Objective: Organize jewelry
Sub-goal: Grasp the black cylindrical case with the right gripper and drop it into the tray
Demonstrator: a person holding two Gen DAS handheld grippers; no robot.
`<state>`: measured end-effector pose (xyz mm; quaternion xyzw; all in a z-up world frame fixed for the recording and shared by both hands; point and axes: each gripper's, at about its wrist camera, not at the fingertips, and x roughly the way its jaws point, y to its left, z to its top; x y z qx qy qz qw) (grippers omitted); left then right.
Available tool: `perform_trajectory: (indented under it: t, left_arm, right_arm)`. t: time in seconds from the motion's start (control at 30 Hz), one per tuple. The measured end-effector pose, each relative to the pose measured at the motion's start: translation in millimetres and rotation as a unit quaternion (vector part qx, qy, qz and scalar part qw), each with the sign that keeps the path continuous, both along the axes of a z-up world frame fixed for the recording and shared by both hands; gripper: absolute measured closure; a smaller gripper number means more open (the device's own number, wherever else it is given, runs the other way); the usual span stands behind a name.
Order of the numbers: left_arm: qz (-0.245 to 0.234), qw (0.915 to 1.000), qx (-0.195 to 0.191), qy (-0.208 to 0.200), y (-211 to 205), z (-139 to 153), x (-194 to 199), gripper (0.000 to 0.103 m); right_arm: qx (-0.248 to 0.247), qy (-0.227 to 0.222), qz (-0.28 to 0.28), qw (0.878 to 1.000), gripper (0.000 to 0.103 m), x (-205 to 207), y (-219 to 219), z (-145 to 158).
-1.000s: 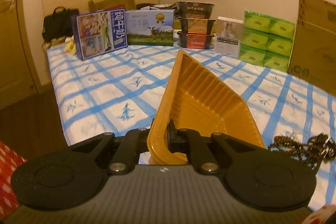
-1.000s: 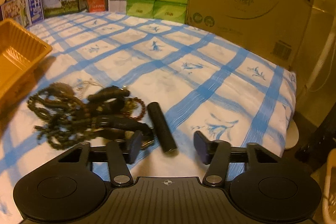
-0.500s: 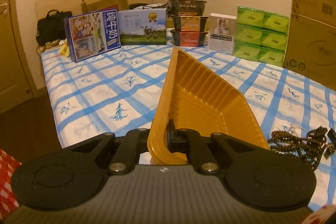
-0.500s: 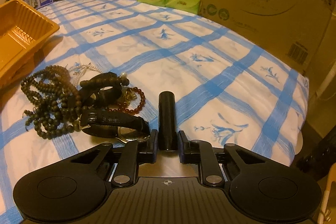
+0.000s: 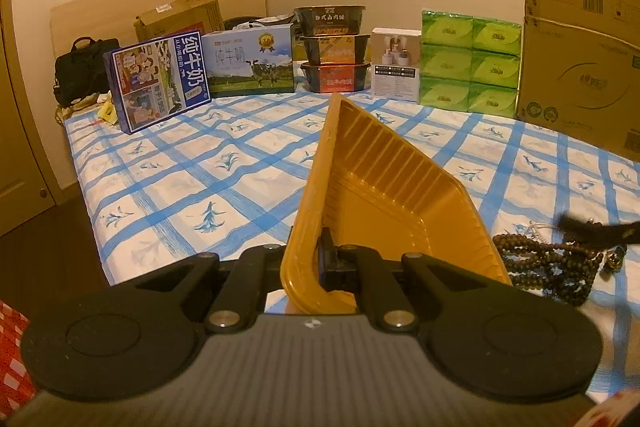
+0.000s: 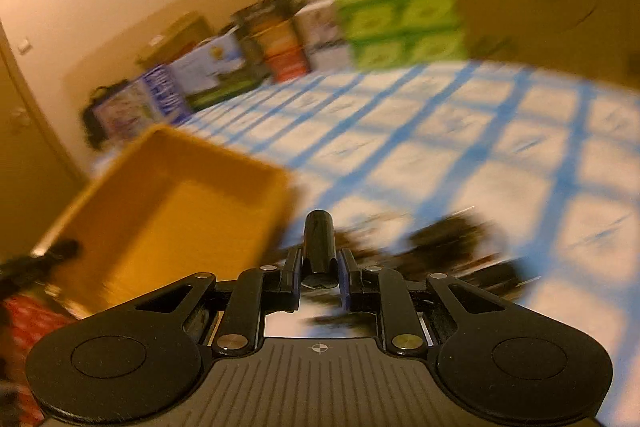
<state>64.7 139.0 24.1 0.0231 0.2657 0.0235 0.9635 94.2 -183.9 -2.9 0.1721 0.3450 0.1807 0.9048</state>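
My left gripper (image 5: 320,261) is shut on the near rim of a yellow plastic tray (image 5: 384,187) and holds it tilted on the blue-checked bedsheet (image 5: 200,179). A pile of dark bead strands (image 5: 548,263) lies right of the tray. My right gripper (image 6: 319,267) is shut on a black cylinder (image 6: 318,241), lifted above the bed. The tray (image 6: 172,211) shows to its left in the blurred right wrist view, and the jewelry pile (image 6: 448,247) lies just beyond it to the right.
Boxes line the far edge of the bed: milk cartons (image 5: 160,83), stacked food bowls (image 5: 334,47), green tissue packs (image 5: 470,63) and a large cardboard box (image 5: 580,63). A black bag (image 5: 80,67) sits at the far left corner.
My right gripper closed on the black cylinder, lifted it off the sheet and swung left toward the tray. My left gripper kept hold of the tray, which shifted only slightly.
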Motion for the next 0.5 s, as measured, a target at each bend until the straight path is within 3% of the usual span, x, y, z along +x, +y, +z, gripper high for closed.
perform_trajectory:
  t: [0.1,0.33,0.37,0.4,0.43,0.5]
  left_arm:
    - [0.001,1.0,-0.005,0.0,0.5,-1.0,-1.5,0.097]
    - [0.002,0.9998,-0.017,-0.002,3.4,-2.8,-1.1,0.097]
    - [0.003,0.9999,-0.016,-0.003,3.2,-2.8,-1.4,0.097]
    - [0.002,0.9999,-0.016,-0.004,2.8,-2.5,-1.5,0.097]
    - [0.002,0.9999,-0.017,-0.003,2.8,-2.1,-0.9,0.097]
    - [0.003,0.9999,-0.017,-0.001,2.5,-2.3,-0.5,0.097]
  right_arm:
    - [0.019,0.011,0.032,0.999,0.084,8.0,35.1,-2.5]
    - [0.003,0.022,0.099,0.995,0.084,17.4,82.1,-26.6]
    - [0.004,0.021,0.102,0.995,0.079,16.8,83.3,-28.1]
    - [0.006,0.017,0.101,0.995,0.065,13.9,80.7,-28.0]
    - [0.008,0.011,0.096,0.995,0.058,11.7,75.9,-26.7]
    - [0.001,-0.006,0.072,0.997,0.052,6.7,60.5,-23.5]
